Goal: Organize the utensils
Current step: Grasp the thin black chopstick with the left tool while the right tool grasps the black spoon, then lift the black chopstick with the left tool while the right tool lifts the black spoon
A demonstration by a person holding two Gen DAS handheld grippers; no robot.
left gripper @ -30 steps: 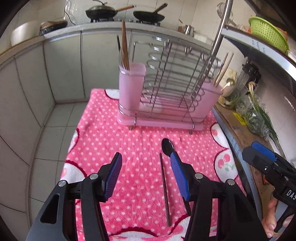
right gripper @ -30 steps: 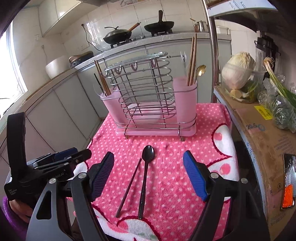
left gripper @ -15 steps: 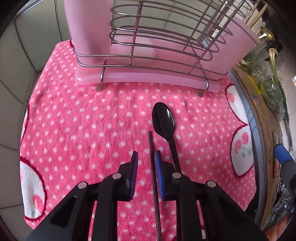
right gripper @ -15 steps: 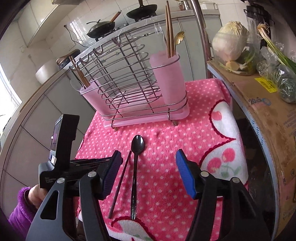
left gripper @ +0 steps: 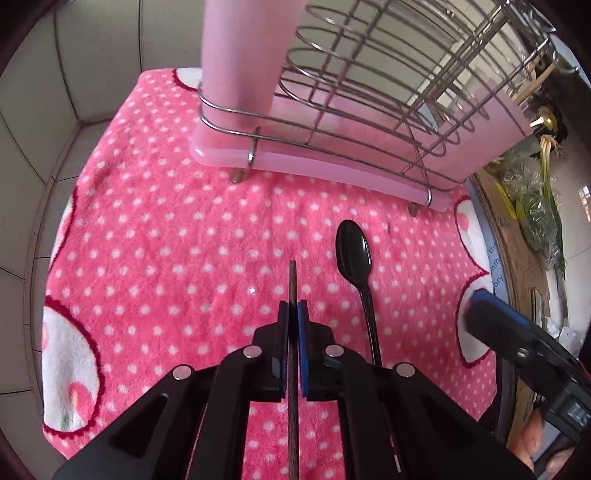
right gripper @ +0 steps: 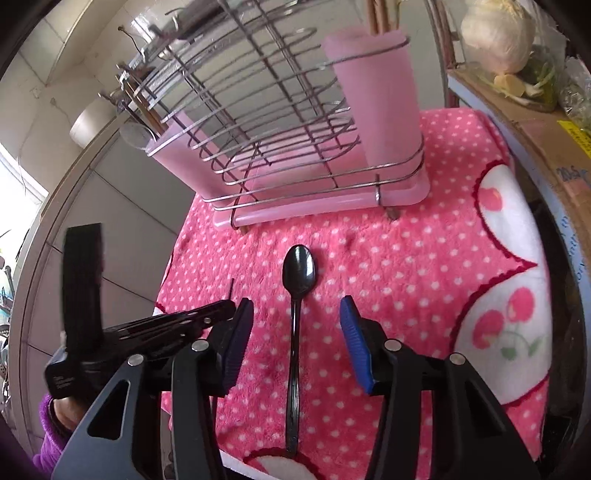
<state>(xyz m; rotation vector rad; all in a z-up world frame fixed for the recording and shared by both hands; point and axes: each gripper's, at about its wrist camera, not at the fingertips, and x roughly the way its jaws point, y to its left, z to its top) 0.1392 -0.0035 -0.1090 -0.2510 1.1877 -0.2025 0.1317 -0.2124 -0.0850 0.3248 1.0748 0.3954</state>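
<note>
My left gripper (left gripper: pixel 293 314) is shut on a thin dark chopstick (left gripper: pixel 293 280) that lies on the pink dotted cloth (left gripper: pixel 166 258); its tip sticks out past the fingers. A black spoon (left gripper: pixel 354 251) lies just right of it, bowl toward the rack. In the right wrist view my right gripper (right gripper: pixel 295 325) is open and straddles the spoon's (right gripper: pixel 298 273) handle above the cloth. The left gripper (right gripper: pixel 207 317) shows at its left. The pink wire dish rack (right gripper: pixel 295 147) with pink utensil cups (right gripper: pixel 376 96) stands behind, chopsticks in both cups.
A cardboard box (right gripper: pixel 546 122) with a cabbage (right gripper: pixel 498 33) and greens stands to the right of the cloth. Tiled cabinet fronts (left gripper: pixel 55 92) drop away on the left. The cloth's front edge is close below the grippers.
My left gripper has closed on the chopstick and moved nearer the rack. My right gripper has come down and forward over the spoon, still open.
</note>
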